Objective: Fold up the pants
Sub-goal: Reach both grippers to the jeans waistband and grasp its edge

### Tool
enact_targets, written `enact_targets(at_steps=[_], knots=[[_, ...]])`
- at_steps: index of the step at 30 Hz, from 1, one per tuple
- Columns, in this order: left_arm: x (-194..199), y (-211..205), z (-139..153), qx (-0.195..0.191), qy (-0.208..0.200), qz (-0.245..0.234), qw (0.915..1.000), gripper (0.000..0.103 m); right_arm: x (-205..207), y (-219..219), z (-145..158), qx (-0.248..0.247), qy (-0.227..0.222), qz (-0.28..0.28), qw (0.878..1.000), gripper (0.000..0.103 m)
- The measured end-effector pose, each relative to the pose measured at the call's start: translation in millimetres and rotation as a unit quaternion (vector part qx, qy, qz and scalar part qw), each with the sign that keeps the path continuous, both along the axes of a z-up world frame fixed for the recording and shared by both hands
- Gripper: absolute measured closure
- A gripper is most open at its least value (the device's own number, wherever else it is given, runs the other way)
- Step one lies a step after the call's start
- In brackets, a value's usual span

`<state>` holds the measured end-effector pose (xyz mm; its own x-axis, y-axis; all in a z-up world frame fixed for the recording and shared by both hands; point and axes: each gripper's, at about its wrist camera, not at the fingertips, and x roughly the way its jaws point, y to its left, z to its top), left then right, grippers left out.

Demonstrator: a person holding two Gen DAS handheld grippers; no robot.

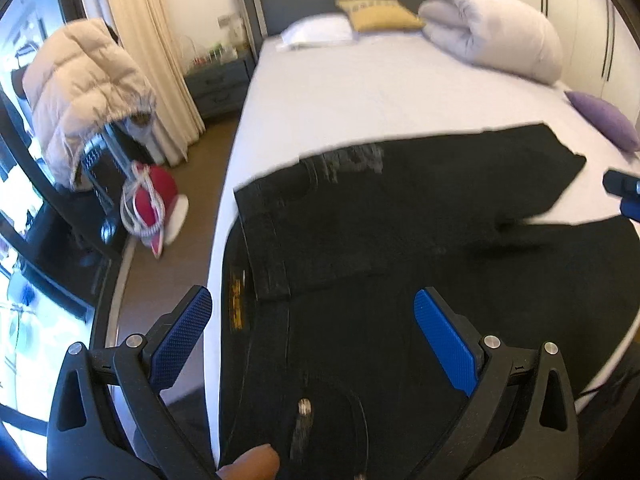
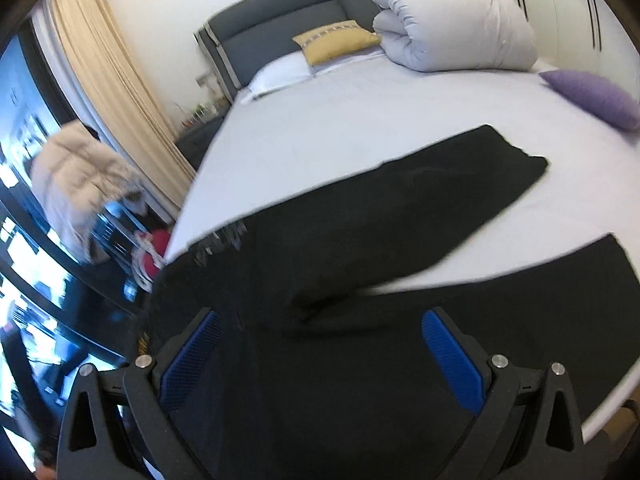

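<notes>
Black pants lie spread on the white bed, waistband at the left edge, two legs fanning out to the right. My left gripper is open above the waistband and zipper area, holding nothing. The pants also show in the right wrist view. My right gripper is open above the seat of the pants, empty. Part of the right gripper shows at the right edge of the left wrist view.
A rolled white duvet, a yellow cushion, a white pillow and a purple cushion lie on the bed. Left of the bed are wooden floor, a beige jacket, a red bag, a nightstand.
</notes>
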<state>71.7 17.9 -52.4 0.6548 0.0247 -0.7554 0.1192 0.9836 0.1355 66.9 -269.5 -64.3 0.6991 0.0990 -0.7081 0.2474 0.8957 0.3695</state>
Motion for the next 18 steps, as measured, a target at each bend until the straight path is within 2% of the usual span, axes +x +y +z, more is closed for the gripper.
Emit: enact_targets(at_steps=[2, 3, 5, 6, 8, 10, 12, 15, 18], knots=[[10, 0, -6, -0.001, 0.004, 0.004, 1.0000, 0.000, 12, -11, -2, 0.035, -0.017, 0.014, 0.999, 0.000], [22, -1, -13, 0.002, 0.030, 0.000, 0.9996, 0.000, 19, -15, -5, 0.051, -0.023, 0.024, 0.998, 0.000], [43, 2, -18, -0.007, 0.047, 0.000, 0.9989, 0.000, 32, -21, -11, 0.079, -0.038, 0.042, 0.995, 0.000], [59, 8, -18, -0.012, 0.039, 0.007, 0.9992, 0.000, 37, -24, -14, 0.086, -0.039, 0.050, 0.994, 0.000], [85, 11, -17, 0.011, 0.022, 0.008, 0.9997, 0.000, 54, -25, -24, 0.078, -0.014, 0.070, 0.994, 0.000], [125, 13, -20, 0.036, 0.017, -0.021, 0.9990, 0.000, 69, -27, -34, 0.076, 0.010, 0.091, 0.993, 0.000], [162, 16, -25, 0.044, 0.019, -0.053, 0.9975, 0.000, 83, -31, -42, 0.078, 0.030, 0.101, 0.991, 0.000], [225, 25, -43, 0.027, 0.064, -0.113, 0.9912, 0.000, 104, -35, -54, 0.079, 0.061, 0.113, 0.989, 0.001], [282, 37, -69, -0.006, 0.126, -0.163, 0.9785, 0.000, 118, -34, -58, 0.054, 0.064, 0.130, 0.988, 0.004]])
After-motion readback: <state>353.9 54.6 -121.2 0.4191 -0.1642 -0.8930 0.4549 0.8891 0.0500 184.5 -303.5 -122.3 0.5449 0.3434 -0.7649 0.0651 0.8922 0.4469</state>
